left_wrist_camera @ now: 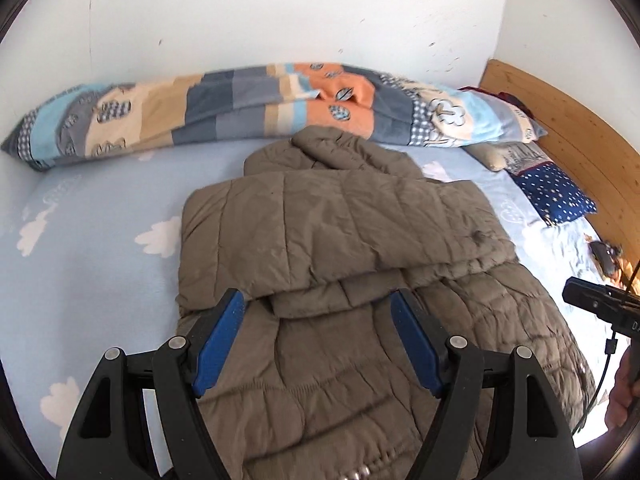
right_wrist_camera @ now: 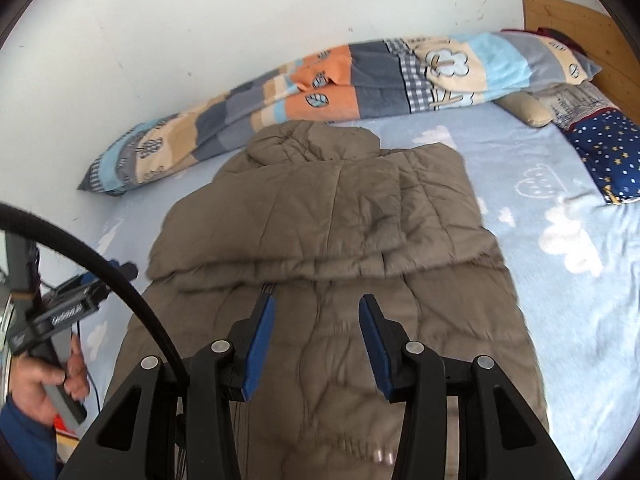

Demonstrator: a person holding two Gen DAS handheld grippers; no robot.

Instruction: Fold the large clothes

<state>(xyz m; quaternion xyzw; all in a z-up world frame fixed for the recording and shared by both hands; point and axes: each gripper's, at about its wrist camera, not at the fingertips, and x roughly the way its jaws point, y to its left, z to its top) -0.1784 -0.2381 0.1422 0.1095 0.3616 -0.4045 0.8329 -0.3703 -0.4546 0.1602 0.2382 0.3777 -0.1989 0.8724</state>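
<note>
A large olive-brown quilted jacket [left_wrist_camera: 340, 240] lies flat in the middle of a bed, its collar end toward the wall and its lower hem toward the cameras. Its sleeves are folded across the chest, forming a thick band that crosses the body of the jacket [right_wrist_camera: 340, 232] from side to side, and a row of small metal snaps shows near the bottom edge in both views. The left gripper [left_wrist_camera: 318, 306] hovers above the lower half of the jacket with its blue-padded fingers [left_wrist_camera: 218, 340] spread wide and nothing between them. The right gripper [right_wrist_camera: 316, 306] also hangs over the lower half, its fingers [right_wrist_camera: 258, 344] parted to a medium gap and likewise empty; neither tool touches the fabric as far as can be told. In the right wrist view the person's left hand [right_wrist_camera: 48, 388] grips the handle of the other tool at the left edge, beside a black cable [right_wrist_camera: 120, 280] that arcs across. The jacket rests on a pale blue sheet [left_wrist_camera: 100, 260] printed with white clouds. Along the white wall [left_wrist_camera: 280, 12] behind it lies a rolled patchwork blanket [left_wrist_camera: 240, 108] in blue, beige and orange. To the right, near a wooden headboard [left_wrist_camera: 568, 128], sits a navy pillow [left_wrist_camera: 556, 196] with white stars.
</note>
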